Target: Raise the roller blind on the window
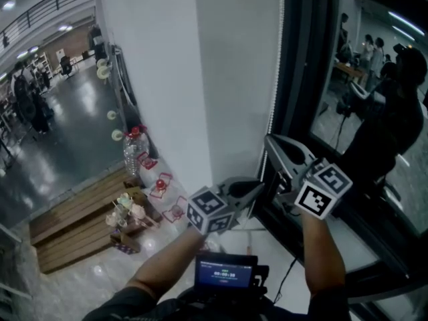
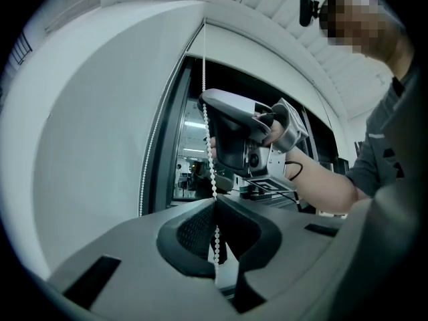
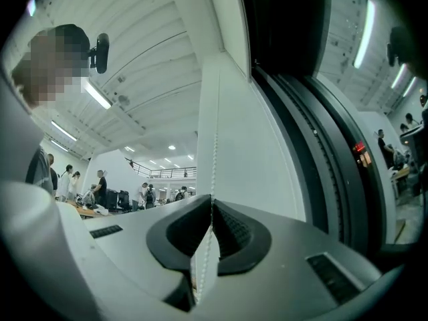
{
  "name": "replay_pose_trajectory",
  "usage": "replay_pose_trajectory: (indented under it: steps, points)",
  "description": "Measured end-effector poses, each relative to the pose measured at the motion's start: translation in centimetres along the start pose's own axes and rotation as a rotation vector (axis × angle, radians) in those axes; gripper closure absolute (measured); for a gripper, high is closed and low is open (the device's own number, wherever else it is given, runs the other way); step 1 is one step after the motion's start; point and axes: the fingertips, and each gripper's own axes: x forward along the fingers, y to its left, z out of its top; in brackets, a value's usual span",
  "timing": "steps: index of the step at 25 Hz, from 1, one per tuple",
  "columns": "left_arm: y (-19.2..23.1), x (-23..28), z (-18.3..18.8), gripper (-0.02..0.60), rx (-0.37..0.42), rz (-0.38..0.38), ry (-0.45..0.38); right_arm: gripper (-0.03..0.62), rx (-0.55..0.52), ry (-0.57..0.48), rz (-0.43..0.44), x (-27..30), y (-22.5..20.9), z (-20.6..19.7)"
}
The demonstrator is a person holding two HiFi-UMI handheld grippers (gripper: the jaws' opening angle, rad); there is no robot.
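The bead chain (image 2: 212,172) is thin, light and limp. Its small plastic beads are slick, yet knobbly enough to pinch. Both tongs are closed on the same strand, the left tongs (image 2: 215,203) lower and the right tongs (image 3: 211,200) above. The roller blind (image 1: 234,79), soft cloth as far as I can tell, hangs beside the dark window frame (image 1: 301,79). The loop's other strand (image 2: 150,159) runs just alongside, easy to snag, and bottles (image 1: 134,149) stand on the floor (image 1: 80,132) below.
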Motion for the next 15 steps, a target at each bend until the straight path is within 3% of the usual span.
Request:
replay_pose_trajectory:
  steps: [4,9,10,11,15]
  points:
    - [0.0,0.0,-0.2,0.583,-0.035,-0.012,-0.024,0.588,-0.003,0.007,-0.011,-0.2,-0.1,-0.5]
    - [-0.6,-0.9,-0.1,0.58,-0.02,-0.02,-0.008,0.588,-0.005,0.003,-0.02,-0.4,-0.4,-0.5]
    - [-0.5,-1.2,-0.2,0.566,-0.024,-0.003,0.0,0.588,0.0,-0.001,-0.021,-0.5,-0.6,-0.5]
    - [-0.2,-1.7,0.0,0.503,-0.036,0.02,-0.003,0.588,0.002,-0.003,-0.022,-0.6,-0.7,-0.4]
    - [1.8,-4.2,4.7,0.485,-0.083,0.092,-0.134,0.589,-0.002,-0.004,-0.017,-0.8,-0.8,-0.4]
